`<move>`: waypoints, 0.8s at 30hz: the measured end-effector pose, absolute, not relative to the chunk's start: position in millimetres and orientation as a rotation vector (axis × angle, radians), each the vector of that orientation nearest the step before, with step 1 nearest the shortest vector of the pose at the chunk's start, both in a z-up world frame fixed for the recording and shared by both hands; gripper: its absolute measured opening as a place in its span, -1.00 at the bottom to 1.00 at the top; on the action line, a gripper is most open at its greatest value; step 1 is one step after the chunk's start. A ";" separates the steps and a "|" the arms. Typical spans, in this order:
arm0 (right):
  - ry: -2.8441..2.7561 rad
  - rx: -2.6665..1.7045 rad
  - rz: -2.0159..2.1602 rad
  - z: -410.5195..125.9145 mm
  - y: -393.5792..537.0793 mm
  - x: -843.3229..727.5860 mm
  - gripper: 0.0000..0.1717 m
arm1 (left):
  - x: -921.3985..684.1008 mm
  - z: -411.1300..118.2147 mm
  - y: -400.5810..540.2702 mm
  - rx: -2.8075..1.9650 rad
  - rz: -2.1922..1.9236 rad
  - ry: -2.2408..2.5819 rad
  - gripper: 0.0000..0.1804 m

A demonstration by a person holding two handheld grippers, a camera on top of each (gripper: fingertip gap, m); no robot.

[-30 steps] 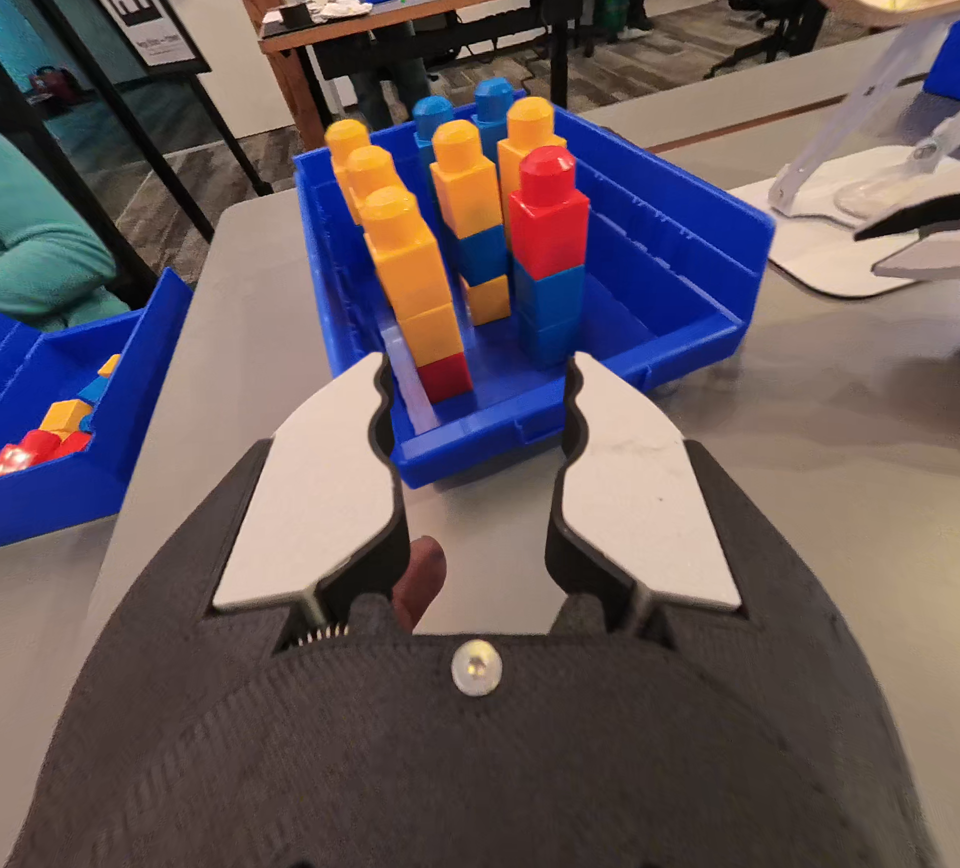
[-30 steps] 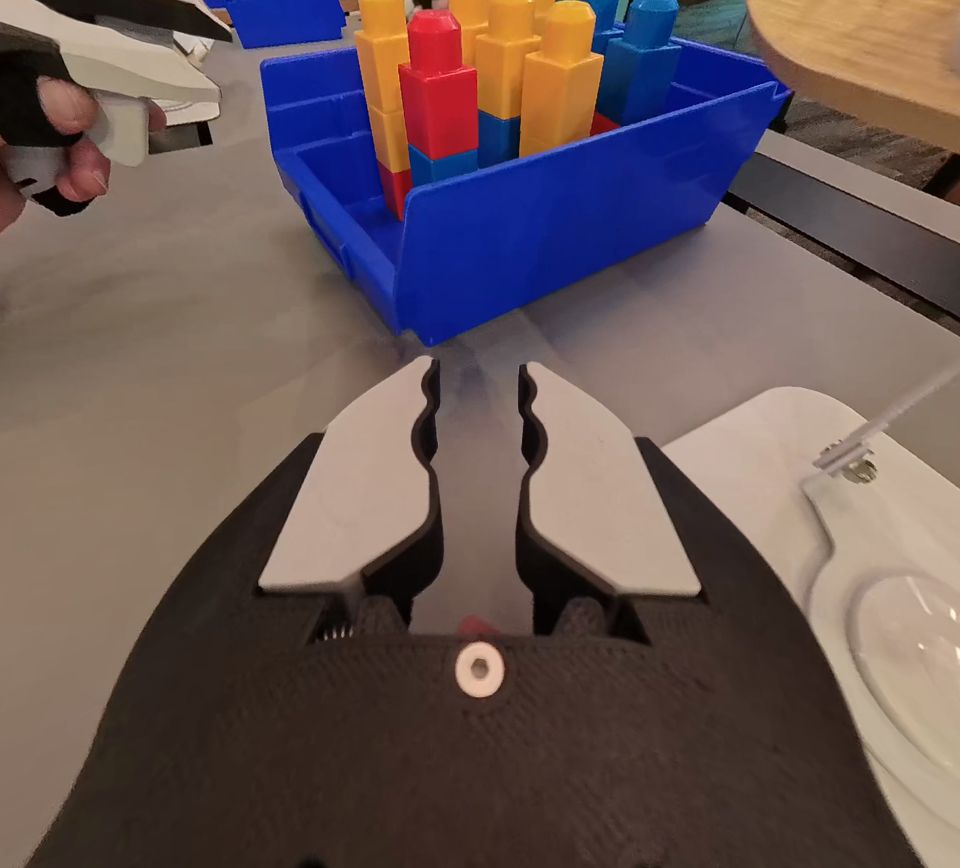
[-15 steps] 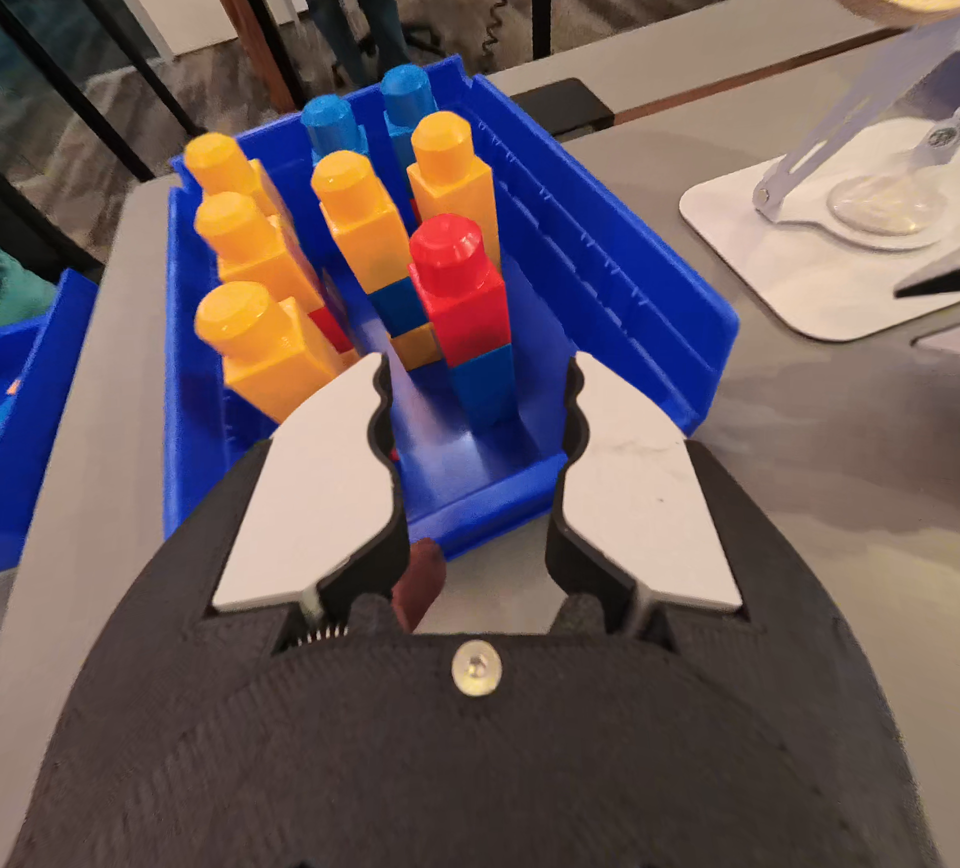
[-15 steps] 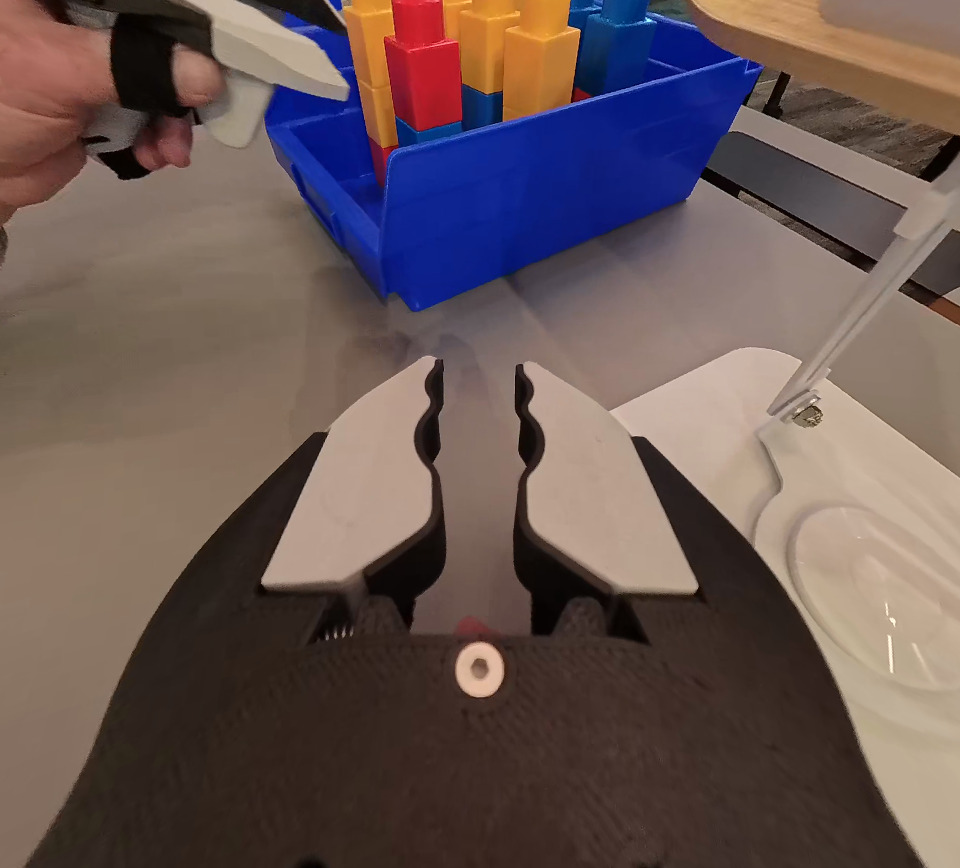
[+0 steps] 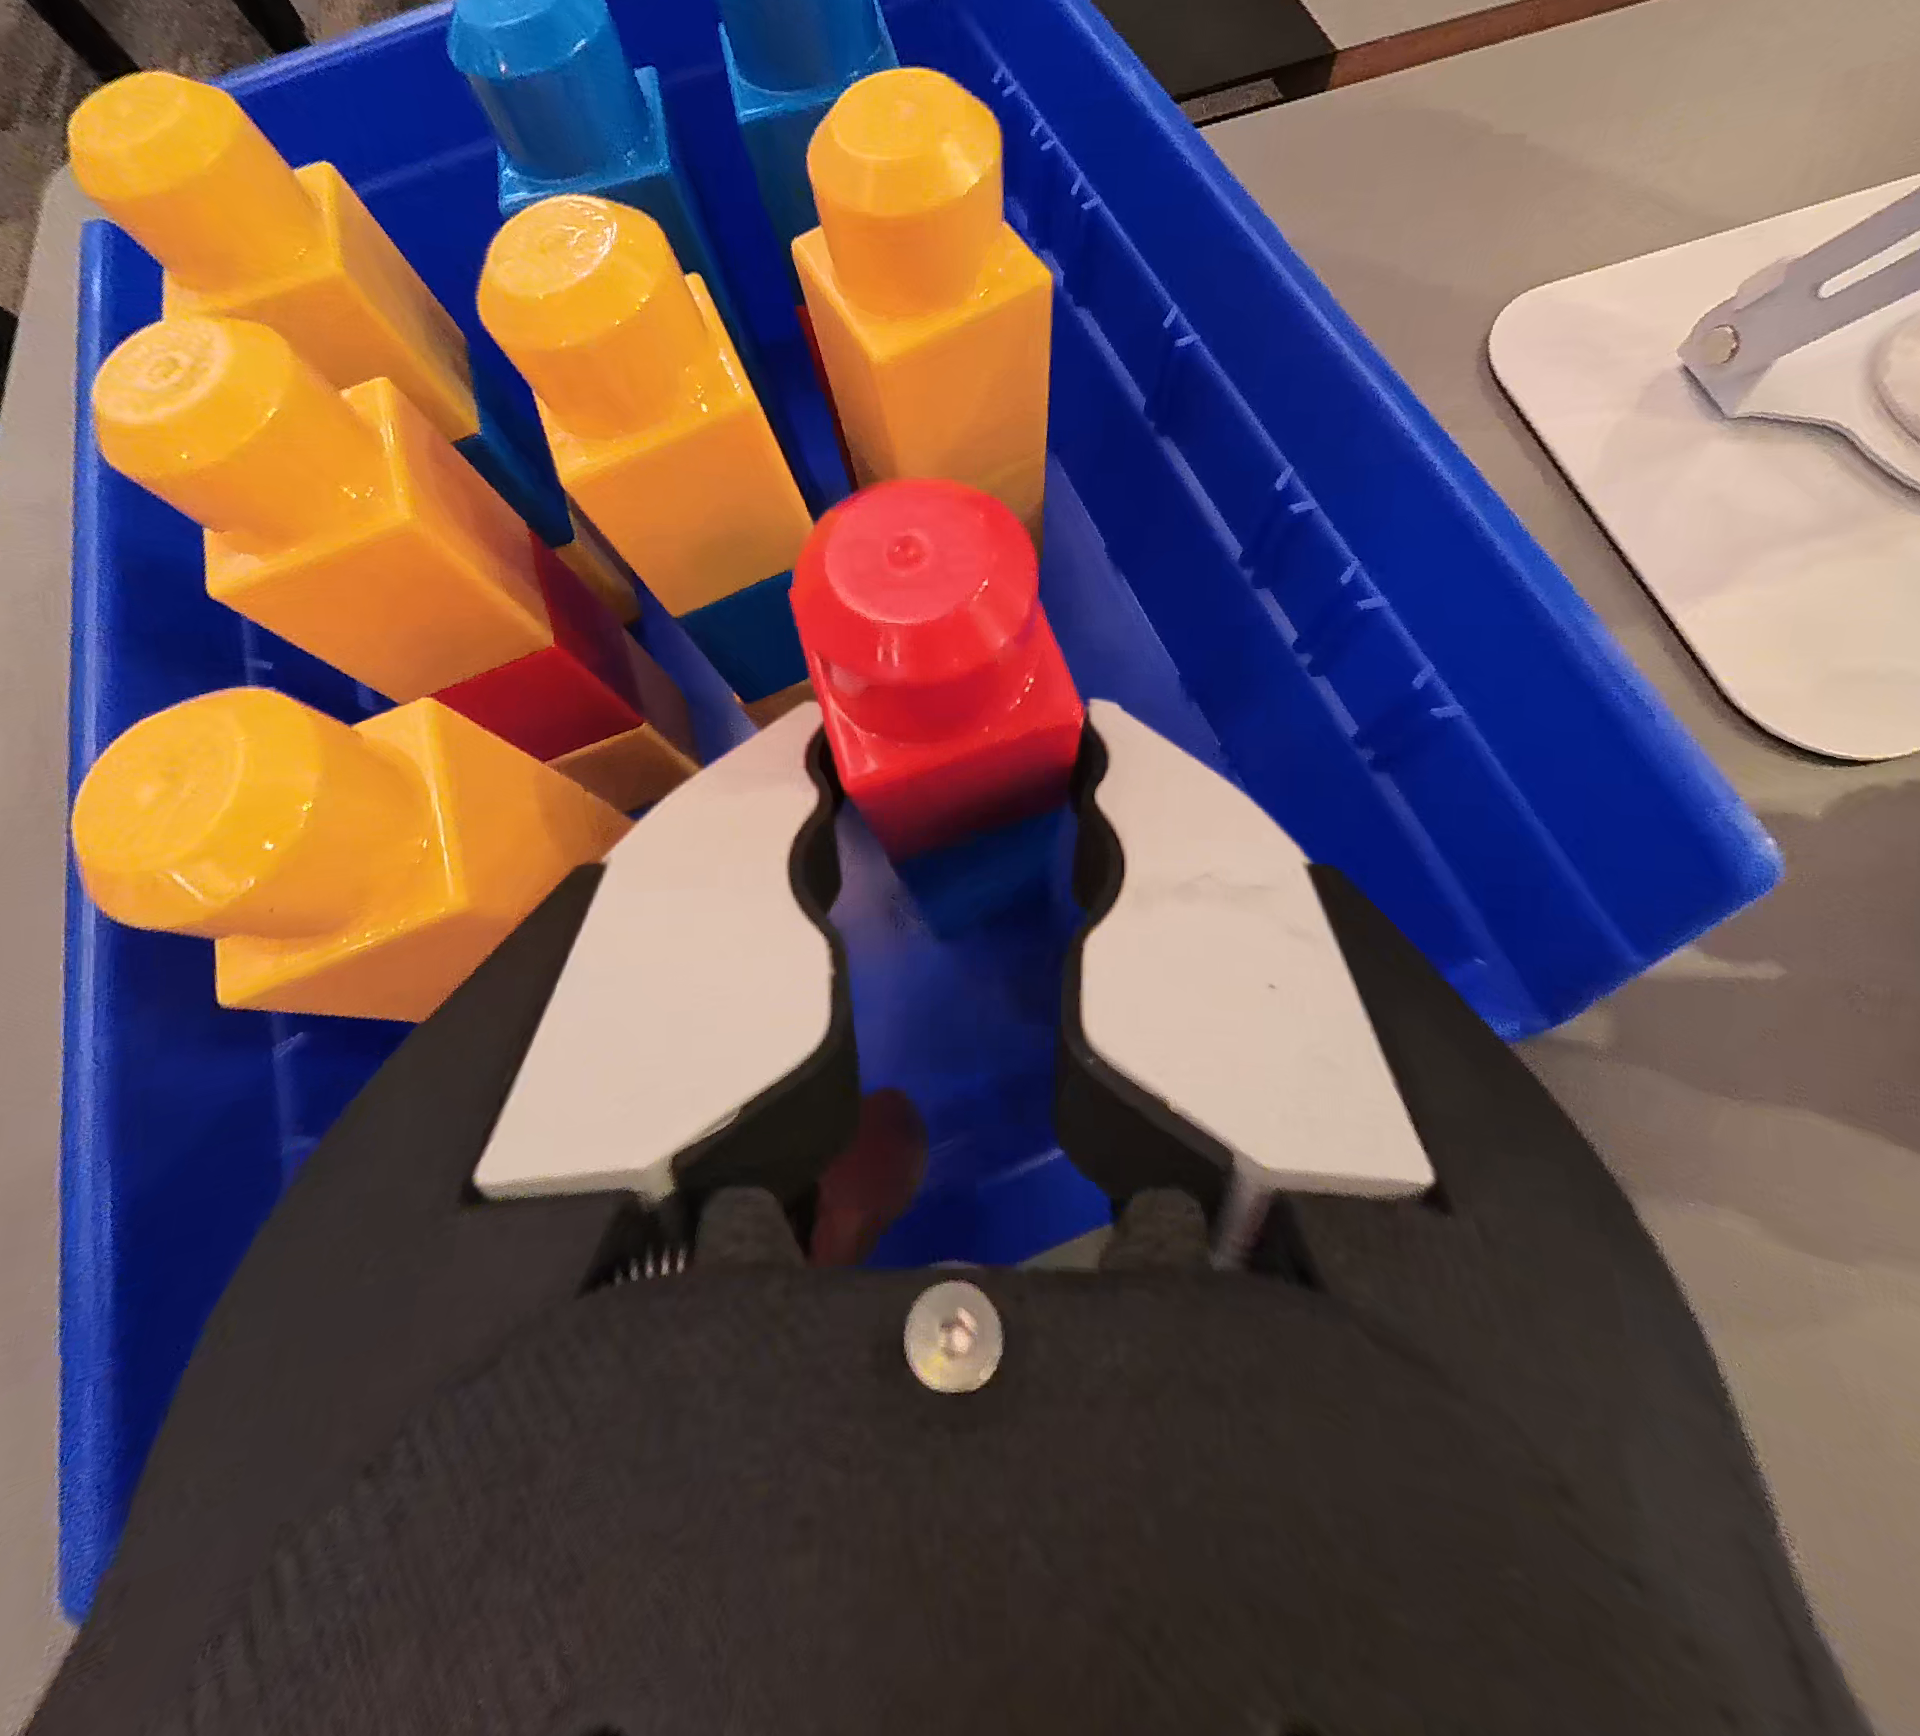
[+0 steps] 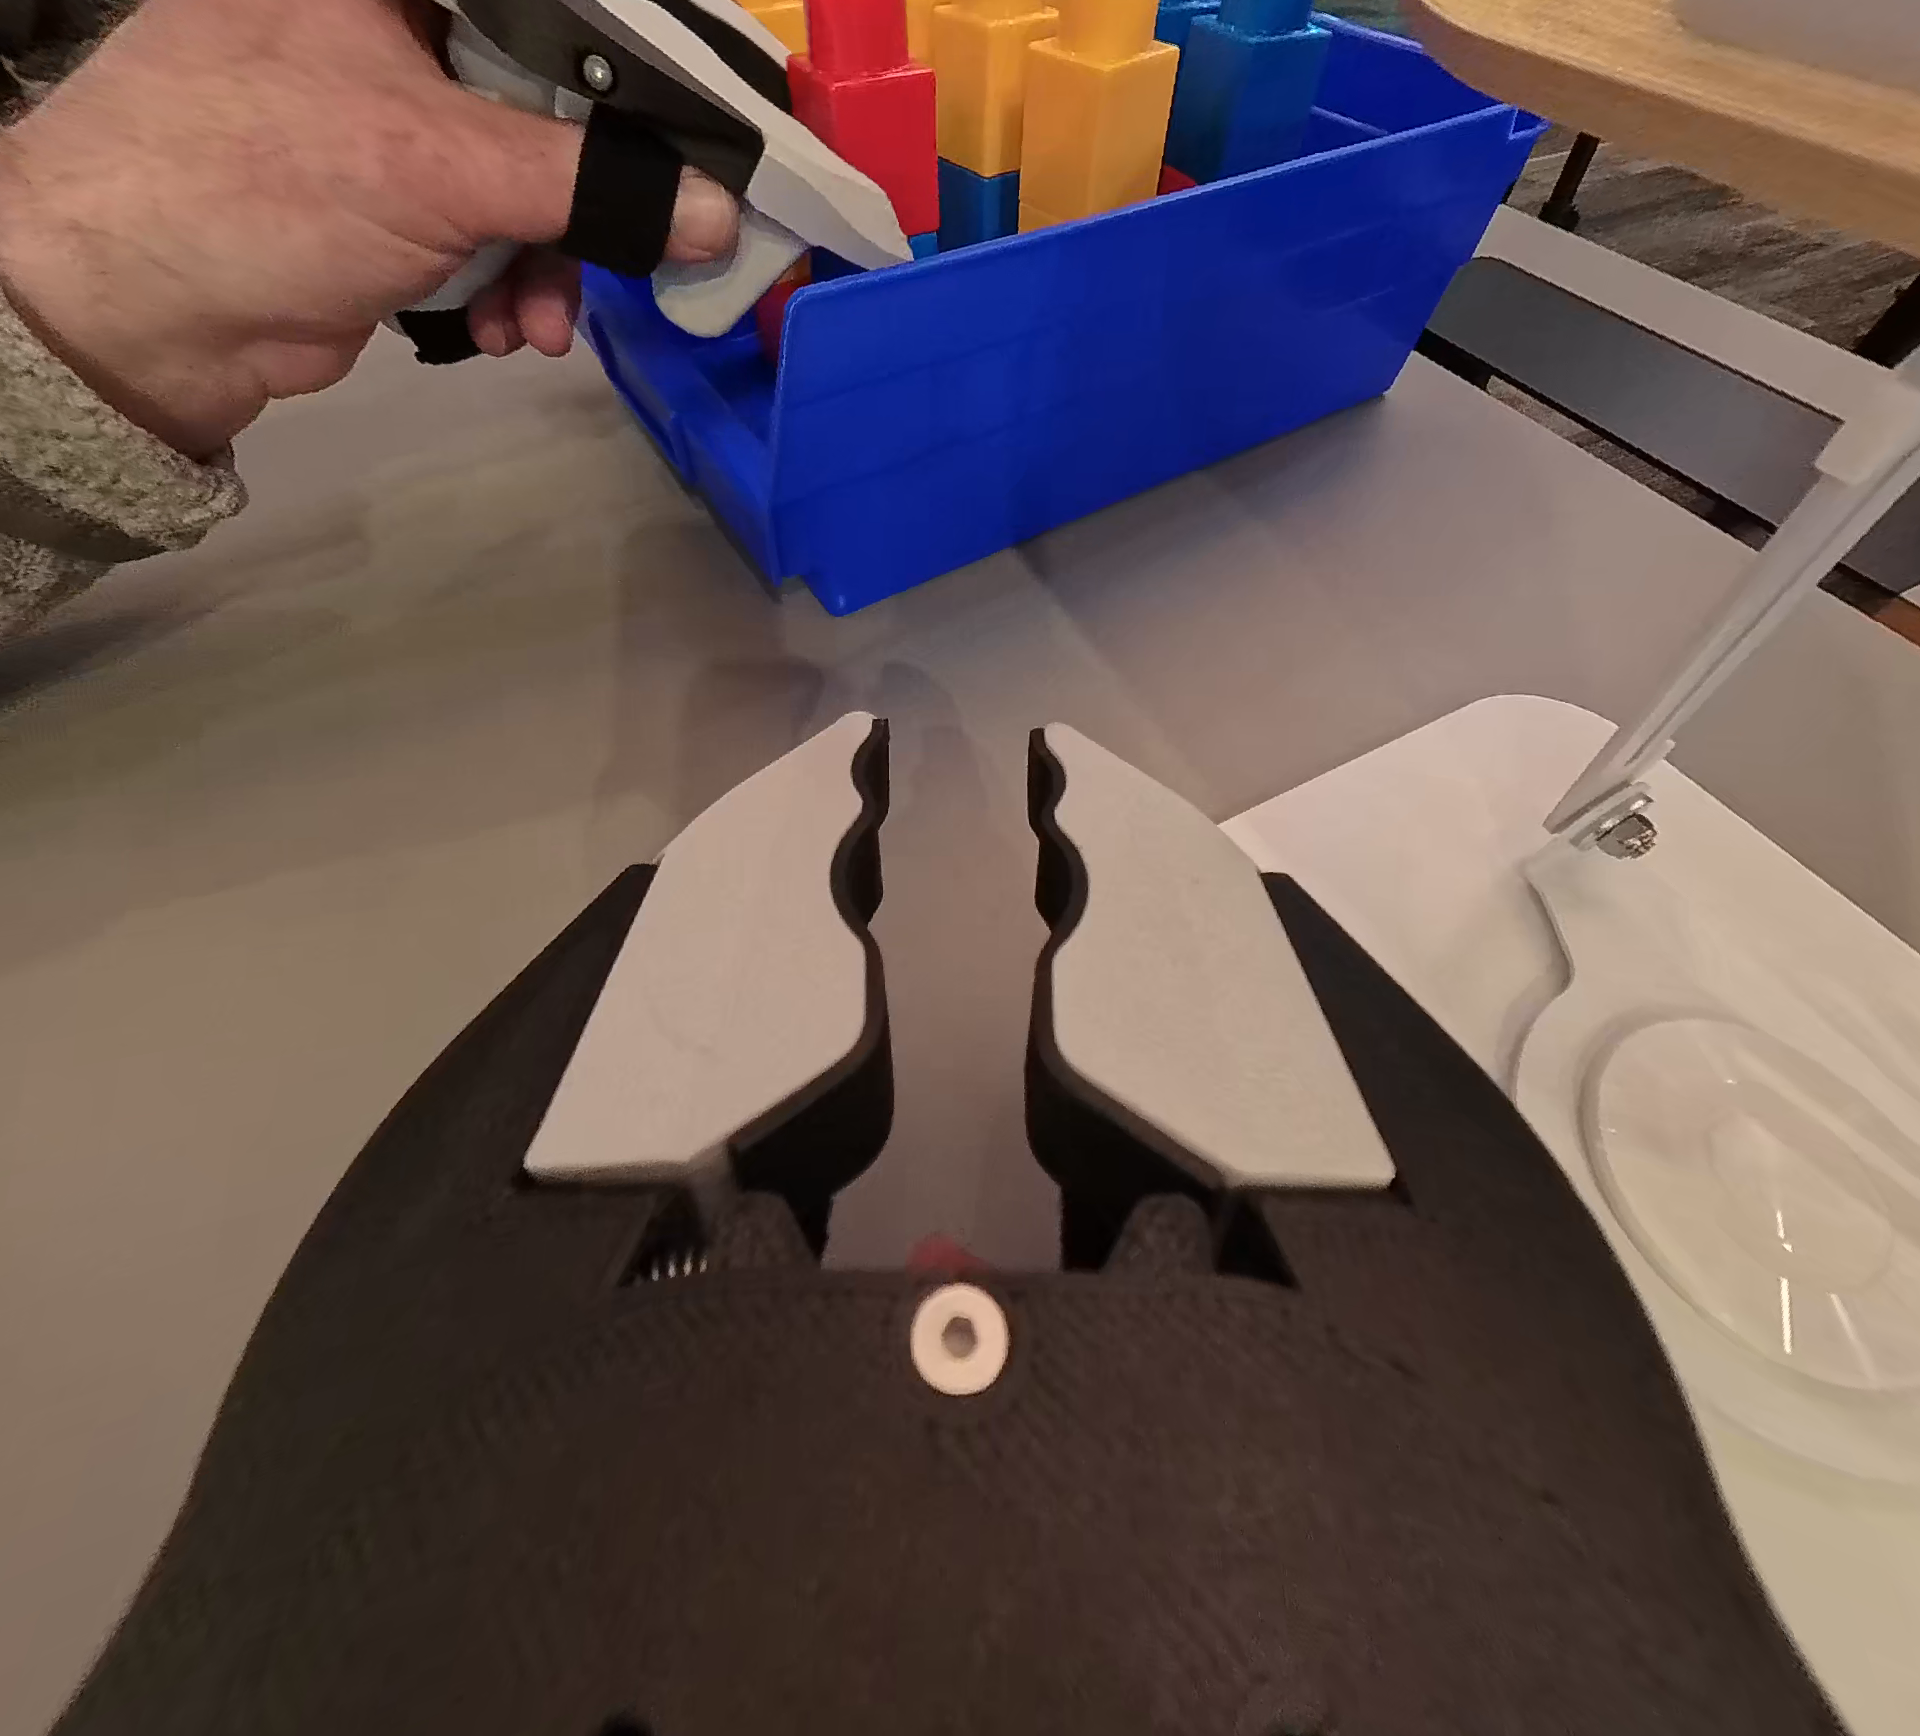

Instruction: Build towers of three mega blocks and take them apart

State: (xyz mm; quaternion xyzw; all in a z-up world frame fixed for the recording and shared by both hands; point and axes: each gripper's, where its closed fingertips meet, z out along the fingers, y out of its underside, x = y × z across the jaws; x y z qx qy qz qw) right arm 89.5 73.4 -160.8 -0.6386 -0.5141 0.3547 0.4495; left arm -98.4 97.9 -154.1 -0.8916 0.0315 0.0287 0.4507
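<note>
1. Fingers of the left gripper (image 5: 951, 741), which a second earlier stood wide apart over the bare table in front of the blue bin (image 5: 1351, 647), had come in over the bin's near wall and narrowed onto the red block (image 5: 935, 678) that tops the nearest tower; both dark pads pressed its square sides.
2. Half a second earlier the same red block had stood clear ahead of the tips, with open space on either side.
3. Directly under the red block, between the fingers, a blue block (image 5: 977, 876) carried on the tower down towards the bin floor.
4. Left of the left gripper's tips stood three yellow-topped towers (image 5: 343, 543) in a row; ahead stood two more yellow-topped ones (image 5: 665, 398) and, farthest, two blue-topped ones (image 5: 582, 86).
5. The right gripper (image 6: 956, 741) had barely changed: it hovered over the grey table (image 6: 312, 751), its fingers a narrow gap apart with only table showing between them, and the bin lay well ahead of its tips.
6. Ahead and to the left of the right gripper, the hand (image 6: 260, 169) with the other gripper had advanced from beside the bin to over its corner.
7. The blocks were glossy moulded plastic, square-bodied with a round, bevel-edged stud on top.
8. The bin was smooth, hard plastic with ribbed slots along its inner wall.
9. Each finger had a flat, matt pale-grey face (image 6: 727, 959) and a wavy black inner pad, set in a coarse, ridged black body.
10. Right of the right gripper lay a white rounded plate (image 6: 1455, 855) with a clear dome.
</note>
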 end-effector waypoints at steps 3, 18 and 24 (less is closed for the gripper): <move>-1.272 -1.580 0.880 -160.7 73.3 89.5 -0.70 | -98.2 -153.7 99.7 -2.191 0.066 0.085 -0.56; -1.292 -1.550 0.881 -159.1 71.4 92.7 -0.69 | -82.5 -109.1 80.2 -2.090 0.103 0.261 -0.58; -1.312 -1.505 0.916 -155.0 67.6 98.8 -0.66 | -63.2 -87.4 62.2 -2.070 0.050 0.366 -0.58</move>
